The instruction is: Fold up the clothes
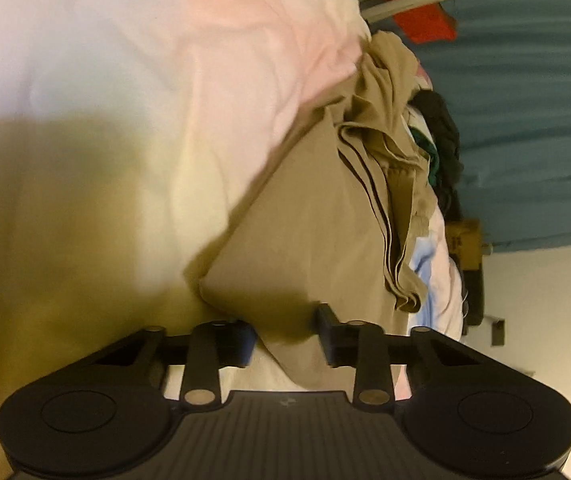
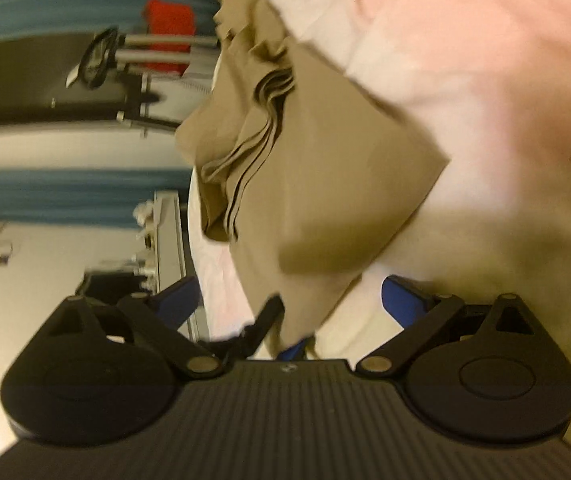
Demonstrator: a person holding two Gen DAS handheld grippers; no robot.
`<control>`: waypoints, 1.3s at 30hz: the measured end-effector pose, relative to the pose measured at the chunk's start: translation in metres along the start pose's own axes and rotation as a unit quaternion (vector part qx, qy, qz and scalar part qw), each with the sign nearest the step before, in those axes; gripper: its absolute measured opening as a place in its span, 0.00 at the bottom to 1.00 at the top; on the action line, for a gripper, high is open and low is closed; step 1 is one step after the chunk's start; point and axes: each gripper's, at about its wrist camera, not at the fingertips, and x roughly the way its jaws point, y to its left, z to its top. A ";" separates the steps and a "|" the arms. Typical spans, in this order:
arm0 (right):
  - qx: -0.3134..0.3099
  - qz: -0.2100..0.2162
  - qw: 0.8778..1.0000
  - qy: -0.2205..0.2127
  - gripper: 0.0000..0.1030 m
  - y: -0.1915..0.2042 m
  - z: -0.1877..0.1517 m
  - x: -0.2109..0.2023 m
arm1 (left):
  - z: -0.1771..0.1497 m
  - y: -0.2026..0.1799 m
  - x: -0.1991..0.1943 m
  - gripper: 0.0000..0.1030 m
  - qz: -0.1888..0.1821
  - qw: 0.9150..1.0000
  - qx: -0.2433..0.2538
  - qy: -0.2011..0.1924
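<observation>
A folded tan garment (image 1: pixel 317 216) lies on a pale pink-white bedsheet (image 1: pixel 145 80), running from the lower middle of the left wrist view up toward the upper right, with its stacked folded edges showing along its right side. The left tongs (image 1: pixel 285 336) sit at the bottom of that view with the garment's near corner between the two fingers; the gap is narrow, but whether the pads actually press the cloth I cannot tell. In the right wrist view the same garment (image 2: pixel 317 184) fills the centre, its lower tip reaching down between the right tongs (image 2: pixel 289 312), which stand spread wide, their blue pads well apart on either side of the cloth. More clothes (image 1: pixel 441 148) are heaped beyond the garment, before a blue curtain (image 1: pixel 537 120).
</observation>
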 end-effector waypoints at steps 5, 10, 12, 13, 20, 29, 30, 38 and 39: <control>-0.002 0.033 0.999 -0.009 0.98 0.001 -0.002 0.001 | 0.001 -0.005 -0.012 0.07 -0.025 0.999 0.002 -0.021; -0.037 0.046 0.998 0.008 0.98 0.011 -0.008 0.009 | -0.005 -0.024 -0.021 0.06 -0.062 0.996 0.030 -0.049; -0.021 0.051 0.998 0.000 0.98 0.008 -0.004 0.010 | -0.007 -0.027 -0.026 0.06 -0.076 0.995 0.039 -0.060; -0.014 0.052 0.999 -0.001 0.96 0.005 -0.002 0.009 | -0.008 -0.026 -0.030 0.05 -0.082 0.994 0.040 -0.065; 0.033 0.054 0.995 -0.079 0.89 -0.009 0.016 -0.019 | -0.011 -0.027 -0.038 0.05 -0.096 0.992 0.041 -0.078; 0.023 0.006 0.997 -0.069 0.52 -0.011 0.022 -0.018 | -0.010 -0.025 -0.043 0.05 -0.093 0.992 0.027 -0.083; 0.018 -0.001 0.997 -0.075 0.45 -0.010 0.021 -0.018 | -0.009 -0.024 -0.043 0.05 -0.093 0.992 0.024 -0.082; 0.010 -0.012 0.996 -0.092 0.18 -0.007 0.028 -0.024 | -0.008 -0.024 -0.040 0.05 -0.087 0.993 0.019 -0.079; 0.011 -0.016 0.996 -0.084 0.20 -0.008 0.025 -0.026 | -0.008 -0.023 -0.040 0.05 -0.085 0.993 0.018 -0.081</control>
